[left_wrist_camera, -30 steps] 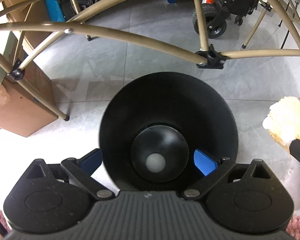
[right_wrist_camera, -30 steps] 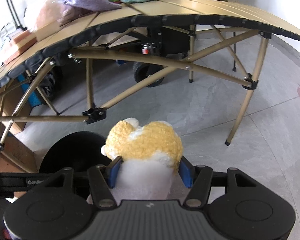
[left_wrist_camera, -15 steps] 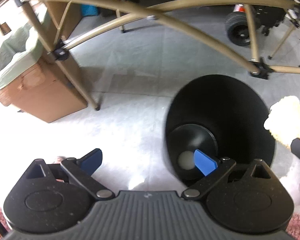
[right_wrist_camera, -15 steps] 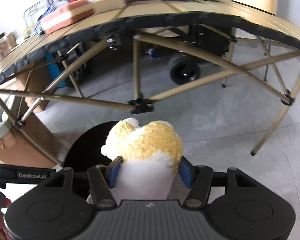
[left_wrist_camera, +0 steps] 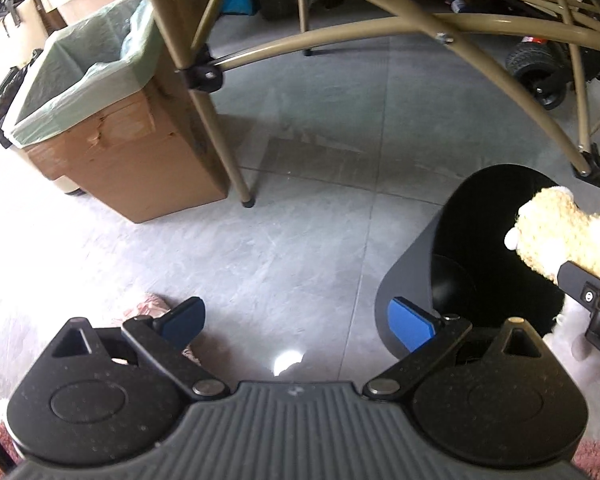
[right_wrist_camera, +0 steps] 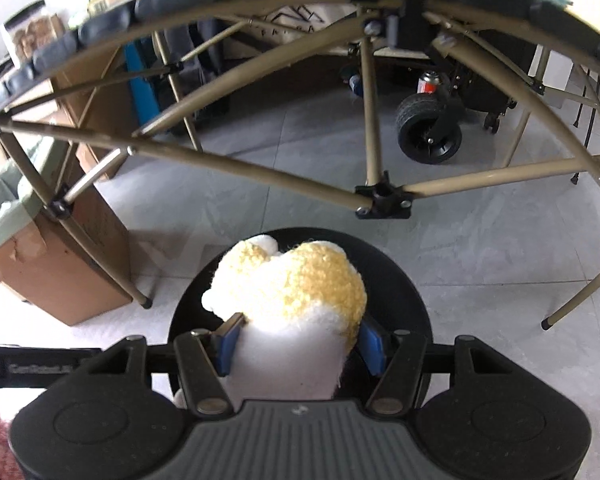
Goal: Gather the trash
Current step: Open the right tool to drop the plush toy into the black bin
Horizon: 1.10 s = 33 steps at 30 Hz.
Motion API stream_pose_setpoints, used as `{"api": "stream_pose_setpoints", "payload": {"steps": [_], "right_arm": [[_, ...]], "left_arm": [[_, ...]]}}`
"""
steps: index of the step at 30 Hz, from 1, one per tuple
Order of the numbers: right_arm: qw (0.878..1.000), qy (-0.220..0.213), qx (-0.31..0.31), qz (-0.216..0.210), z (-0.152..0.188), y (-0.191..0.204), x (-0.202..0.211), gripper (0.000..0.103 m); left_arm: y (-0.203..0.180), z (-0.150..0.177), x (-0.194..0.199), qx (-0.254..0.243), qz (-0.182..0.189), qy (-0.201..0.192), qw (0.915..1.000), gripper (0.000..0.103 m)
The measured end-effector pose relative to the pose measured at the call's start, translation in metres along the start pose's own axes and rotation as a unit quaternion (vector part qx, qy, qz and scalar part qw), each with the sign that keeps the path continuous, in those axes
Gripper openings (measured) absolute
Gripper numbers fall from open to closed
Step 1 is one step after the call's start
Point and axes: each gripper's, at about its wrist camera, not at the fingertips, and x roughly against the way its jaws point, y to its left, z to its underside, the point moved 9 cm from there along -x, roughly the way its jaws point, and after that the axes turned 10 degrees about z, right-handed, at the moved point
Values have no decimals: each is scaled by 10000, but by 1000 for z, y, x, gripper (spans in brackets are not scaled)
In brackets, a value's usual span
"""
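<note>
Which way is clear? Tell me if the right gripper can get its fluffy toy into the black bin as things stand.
Probably yes. The right gripper, shut on the fluffy toy, is right above the black bin's open mouth; nothing covers it, and the table frame stands further back.

Blurred, unreadable lettering on a black bar (right_wrist_camera: pixel 40 368)

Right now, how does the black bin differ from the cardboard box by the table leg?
The black bin is round and unlined; the cardboard box is square-sided, brown, with a pale green liner. The right gripper holds a fluffy item over the bin, nothing over the box. Both stand open-topped on the floor.
</note>
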Motion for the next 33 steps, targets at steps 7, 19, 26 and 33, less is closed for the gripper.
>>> {"api": "stream_pose_setpoints", "payload": {"steps": [7,19,26,33], "right_arm": [[10000,43,11,61,2,3,-8,59],[9996,123,-180,184,2,-16,-11,99],[9995,133,-241,153,3,-22,-11,103],[9994,107,-254,210,3,-25,-9,103]], "left_arm": [[1,3,1,-26,22,9,10000,100],[-6,4,-2,-172,66,36,9998,100],[-10,5,-1,-262,112,36,9996,100],[-14,6,0,-326,131,28,9994,100]]}}
